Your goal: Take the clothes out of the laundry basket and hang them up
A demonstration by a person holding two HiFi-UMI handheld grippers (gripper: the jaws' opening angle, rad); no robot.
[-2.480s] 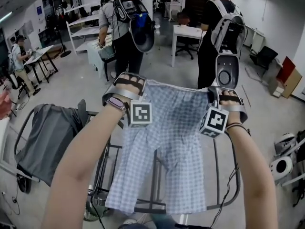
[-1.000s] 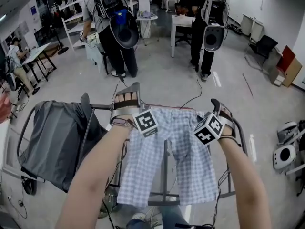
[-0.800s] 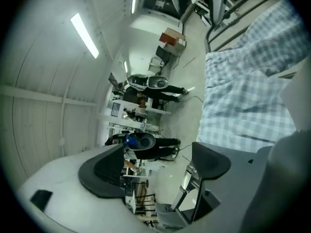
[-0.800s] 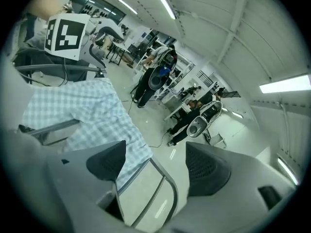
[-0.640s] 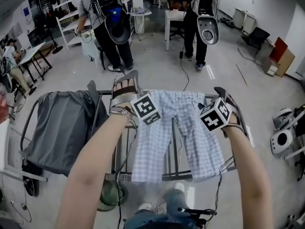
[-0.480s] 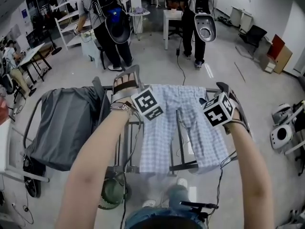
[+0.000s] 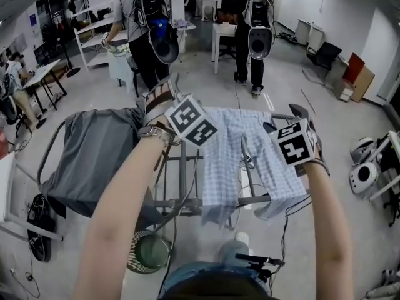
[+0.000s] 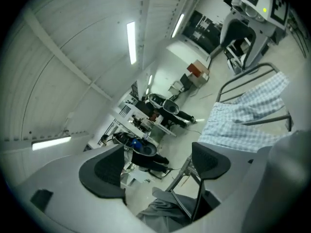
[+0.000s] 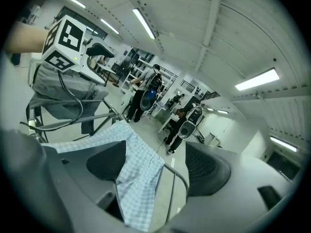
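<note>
shorts (image 7: 250,158): over rack (image 7: 178,202), right side | second garment (image 7: 94,161): over rack, left side

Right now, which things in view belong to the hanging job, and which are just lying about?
Job: checked shorts and grey garment, draped on the drying rack; left gripper and right gripper, both open; round green container below, perhaps the basket.
Lying about: white table, black chair, white device on the floor, people with backpacks.
</note>
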